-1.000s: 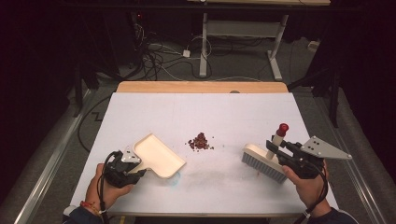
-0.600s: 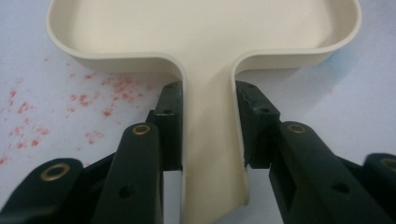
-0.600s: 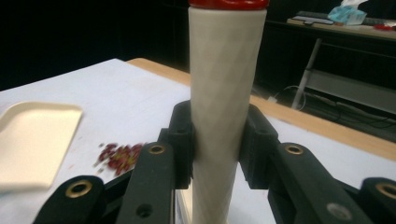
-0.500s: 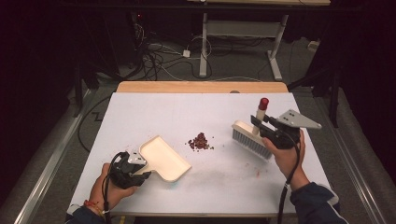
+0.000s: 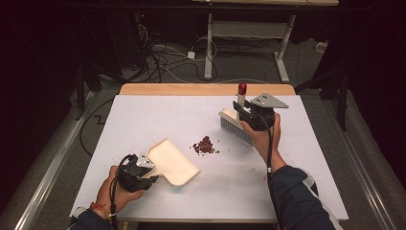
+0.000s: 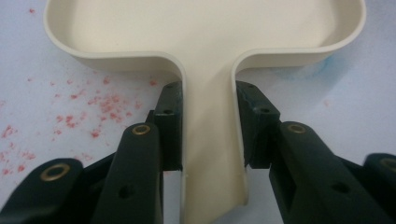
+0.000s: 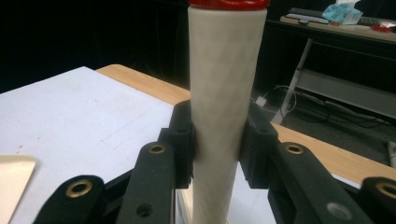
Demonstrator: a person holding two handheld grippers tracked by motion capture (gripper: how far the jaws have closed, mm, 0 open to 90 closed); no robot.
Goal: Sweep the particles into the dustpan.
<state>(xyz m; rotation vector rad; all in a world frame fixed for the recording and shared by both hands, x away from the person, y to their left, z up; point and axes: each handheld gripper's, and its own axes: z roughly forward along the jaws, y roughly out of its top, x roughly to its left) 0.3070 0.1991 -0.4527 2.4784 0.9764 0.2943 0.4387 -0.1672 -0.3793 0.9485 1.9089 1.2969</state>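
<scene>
Your right gripper (image 5: 243, 111) clamps the brush (image 5: 234, 125) beyond the crumbs (image 5: 205, 145), opposite the dustpan (image 5: 172, 162) clamped in your left gripper (image 5: 152, 168) near the table's (image 5: 143, 110) front edge.

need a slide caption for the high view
Left hand-held gripper holds a cream dustpan near red crumbs; right hand-held gripper holds a brush beyond them.

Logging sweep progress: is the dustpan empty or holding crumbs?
Empty: the dustpan tray is bare, and the crumbs lie apart on the table.

My black left gripper (image 6: 208, 140) holds a cream dustpan (image 5: 171, 162); my brush (image 5: 235, 125) is cream with a red-capped handle. Dark red crumbs (image 5: 205, 145) speckle the white table (image 5: 158, 115), edged in pale wood.
</scene>
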